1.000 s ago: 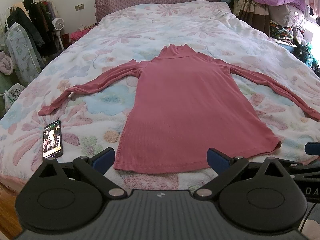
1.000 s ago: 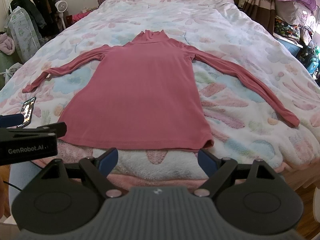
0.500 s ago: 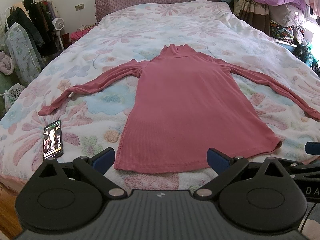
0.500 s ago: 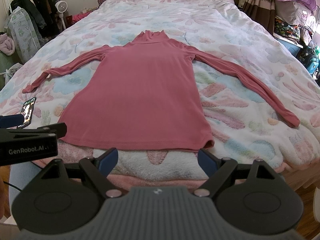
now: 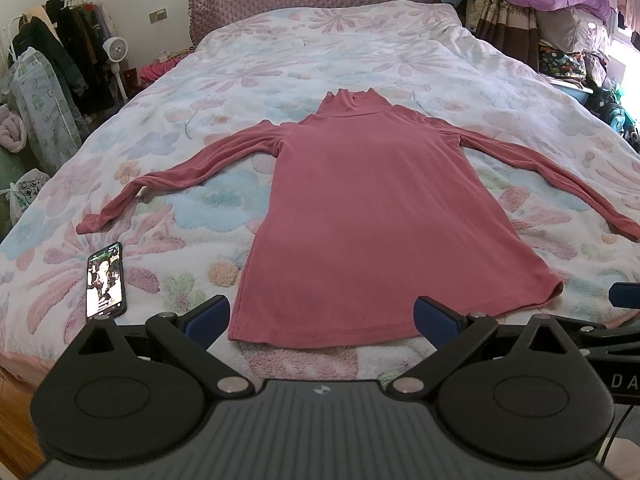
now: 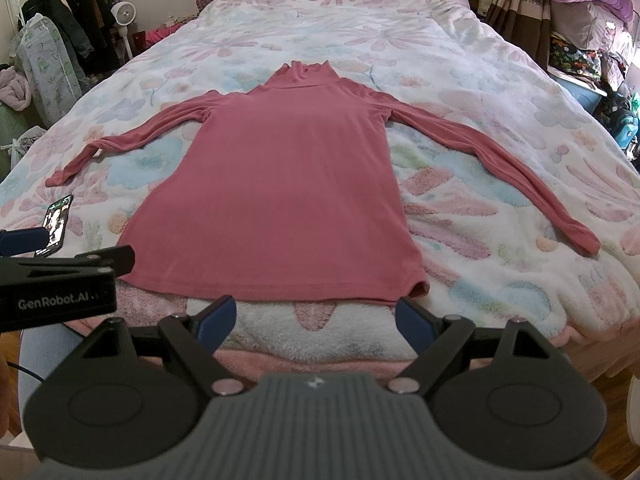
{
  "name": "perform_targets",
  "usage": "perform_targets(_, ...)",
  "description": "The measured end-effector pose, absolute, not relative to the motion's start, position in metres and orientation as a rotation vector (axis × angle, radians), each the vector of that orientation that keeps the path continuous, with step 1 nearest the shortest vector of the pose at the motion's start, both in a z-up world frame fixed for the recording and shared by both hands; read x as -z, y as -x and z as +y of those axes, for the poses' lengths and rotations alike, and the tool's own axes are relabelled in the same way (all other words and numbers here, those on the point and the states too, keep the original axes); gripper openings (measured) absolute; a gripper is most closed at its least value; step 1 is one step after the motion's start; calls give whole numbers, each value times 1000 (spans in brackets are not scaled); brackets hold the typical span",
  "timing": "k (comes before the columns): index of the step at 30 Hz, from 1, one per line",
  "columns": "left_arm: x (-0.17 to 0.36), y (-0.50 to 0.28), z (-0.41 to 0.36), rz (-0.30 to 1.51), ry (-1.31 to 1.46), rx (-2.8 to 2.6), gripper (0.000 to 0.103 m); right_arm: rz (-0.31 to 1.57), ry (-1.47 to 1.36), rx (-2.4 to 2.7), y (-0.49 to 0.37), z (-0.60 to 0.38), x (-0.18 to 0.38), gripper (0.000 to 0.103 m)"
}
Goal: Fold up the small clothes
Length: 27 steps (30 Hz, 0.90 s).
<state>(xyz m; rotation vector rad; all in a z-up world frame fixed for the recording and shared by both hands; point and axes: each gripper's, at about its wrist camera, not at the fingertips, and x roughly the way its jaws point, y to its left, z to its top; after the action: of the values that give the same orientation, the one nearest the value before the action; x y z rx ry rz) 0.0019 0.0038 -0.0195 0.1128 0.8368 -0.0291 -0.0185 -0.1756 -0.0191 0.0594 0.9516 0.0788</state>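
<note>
A pink long-sleeved turtleneck top (image 5: 372,216) lies flat on the flowered bedspread (image 5: 360,52), collar at the far end, hem near me, both sleeves spread out to the sides. It also shows in the right wrist view (image 6: 288,184). My left gripper (image 5: 322,314) is open and empty, just short of the hem. My right gripper (image 6: 316,314) is open and empty, just short of the hem, near its right corner. Each gripper shows at the edge of the other's view.
A phone (image 5: 105,280) with a lit screen lies on the bed left of the hem. A clothes rack (image 5: 52,60) and a fan (image 5: 114,48) stand at the left of the bed. Piled bedding and bags (image 5: 560,12) stand at the right.
</note>
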Motion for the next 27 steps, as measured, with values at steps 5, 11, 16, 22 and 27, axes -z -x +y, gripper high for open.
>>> perform_targets(5,20,-2,3,837,-113,29,103,953,-60,-79,17,-175,19,83)
perform_targets(11,20,-2,3,837,-113,30,103,953,-61,-79,17,-175,19,83)
perform_targets(16,20,-4,6,838,-111,36,103,951,-62,-80,16,-176,19,83)
perform_targets(22,16,-32,30,785,-109,16,103,849,-36,-33,-4,-185,6,83)
perform_targets(27,8,-87,83,735,-40,0,94,642,-11,-26,-36,-205,-3,83)
